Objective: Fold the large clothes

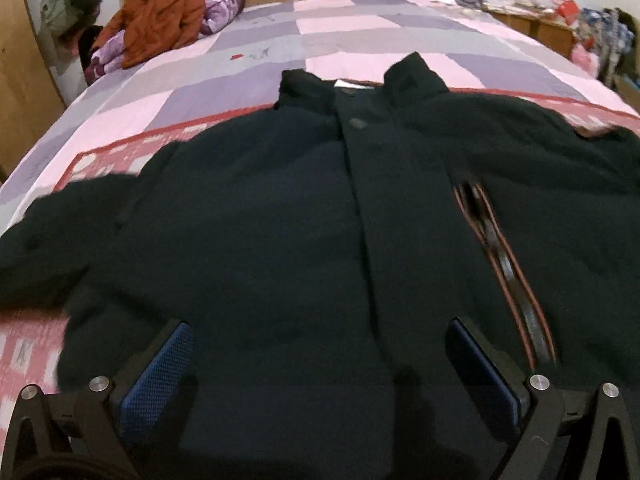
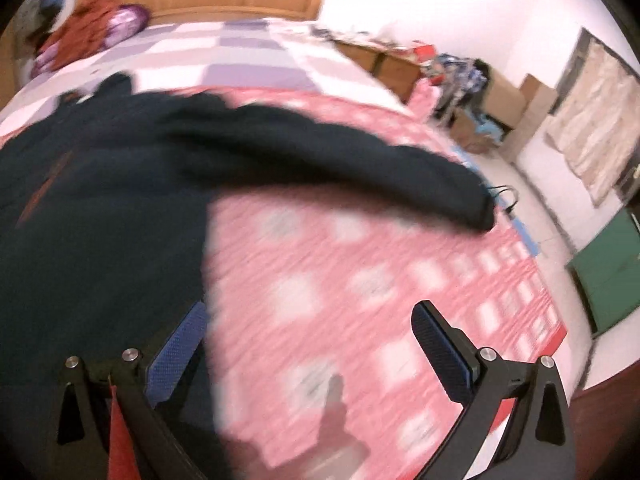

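Dark navy padded jacket (image 1: pixel 280 208) lying spread front-up on pink-and-purple patchwork bedspread (image 1: pixel 360 36).
Left gripper (image 1: pixel 320 364) hovering wide open over jacket hem; right gripper (image 2: pixel 308 344) gaping wide beside jacket, below outstretched sleeve (image 2: pixel 360 168).

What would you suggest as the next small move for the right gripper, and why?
Probably reach forward to the sleeve and close on its cuff. The jacket lies spread face up on the bed, the sleeve is stretched out sideways, and the right gripper is open and empty over the pink blanket.
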The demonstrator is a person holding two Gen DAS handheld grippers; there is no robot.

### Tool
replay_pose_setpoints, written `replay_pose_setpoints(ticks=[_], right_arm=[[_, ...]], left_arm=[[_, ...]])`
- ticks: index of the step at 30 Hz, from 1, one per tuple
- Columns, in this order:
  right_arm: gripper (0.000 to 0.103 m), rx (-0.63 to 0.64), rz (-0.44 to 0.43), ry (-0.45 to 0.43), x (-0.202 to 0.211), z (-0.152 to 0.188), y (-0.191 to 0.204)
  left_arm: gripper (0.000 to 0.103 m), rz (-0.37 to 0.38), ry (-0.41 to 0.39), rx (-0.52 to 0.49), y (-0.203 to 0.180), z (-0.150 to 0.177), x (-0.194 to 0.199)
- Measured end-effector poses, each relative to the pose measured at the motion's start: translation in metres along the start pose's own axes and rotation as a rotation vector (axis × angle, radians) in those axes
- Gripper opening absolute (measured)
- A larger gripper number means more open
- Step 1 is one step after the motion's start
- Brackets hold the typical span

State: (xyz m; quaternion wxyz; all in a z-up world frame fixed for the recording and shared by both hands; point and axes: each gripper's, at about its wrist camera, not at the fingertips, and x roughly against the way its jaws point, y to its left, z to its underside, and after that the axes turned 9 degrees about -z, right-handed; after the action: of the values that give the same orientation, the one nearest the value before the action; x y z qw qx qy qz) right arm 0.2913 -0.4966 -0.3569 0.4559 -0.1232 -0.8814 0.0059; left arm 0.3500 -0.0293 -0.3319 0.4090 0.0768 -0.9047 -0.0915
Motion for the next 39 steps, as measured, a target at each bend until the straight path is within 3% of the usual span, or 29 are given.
replay_pose_setpoints(ticks=[3,5,8,12,16,19,22,25,27,29,30,32,34,39], right_arm=[[0.103,-0.084,0.035,-0.001,-0.033,-0.036,-0.056],[0.103,-0.150,0.048,0.008,-0.047,-0.054,-0.087],[0.103,-0.291,0.070,0.050,-0.080,-0.079,-0.143],[0.103,-0.492,0.071,0.134,-0.125,-0.094,-0.204],[0.103,-0.648,0.047,0.157,-0.152,-0.085,-0.229],[0.102,-0.755,0.013,0.157,-0.165,-0.078,-0.239],[0.103,-0.880,-0.022,0.167,-0.179,-0.071,-0.251],[0.101,-0.969,-0.096,0.167,-0.196,-0.070,-0.257],[0.071,-0.978,-0.136,0.108,-0.195,-0.077,-0.257],[0.026,-0.986,-0.134,0.075,-0.190,-0.083,-0.261],[0.018,-0.987,-0.150,0.048,-0.187,-0.086,-0.263],[0.011,-0.914,-0.127,0.006,-0.175,-0.098,-0.264],[0.010,-0.863,-0.075,-0.038,-0.160,-0.106,-0.271],[0.010,-0.795,-0.009,-0.024,-0.149,-0.119,-0.263]], left_arm=[[0.103,-0.056,0.039,-0.010,-0.016,-0.005,-0.028],[0.103,-0.089,0.108,-0.029,-0.026,0.008,-0.053],[0.103,-0.101,0.040,0.003,-0.025,0.021,-0.049],[0.103,-0.114,0.028,-0.005,-0.026,0.023,-0.048],[0.103,-0.141,0.020,-0.016,-0.026,0.008,-0.041],[0.103,-0.157,-0.032,0.025,-0.022,-0.014,-0.039],[0.103,-0.164,0.084,-0.025,-0.030,-0.012,-0.072],[0.103,-0.161,0.047,-0.016,-0.028,-0.008,-0.070],[0.103,-0.156,0.045,-0.010,-0.026,-0.008,-0.071],[0.103,-0.155,0.043,-0.010,-0.026,-0.007,-0.071],[0.103,-0.156,0.042,-0.012,-0.026,-0.006,-0.070],[0.103,-0.153,0.042,-0.015,-0.029,-0.006,-0.071],[0.103,-0.146,0.039,-0.024,-0.029,-0.009,-0.070],[0.103,-0.130,0.063,-0.014,-0.024,-0.015,-0.068]])
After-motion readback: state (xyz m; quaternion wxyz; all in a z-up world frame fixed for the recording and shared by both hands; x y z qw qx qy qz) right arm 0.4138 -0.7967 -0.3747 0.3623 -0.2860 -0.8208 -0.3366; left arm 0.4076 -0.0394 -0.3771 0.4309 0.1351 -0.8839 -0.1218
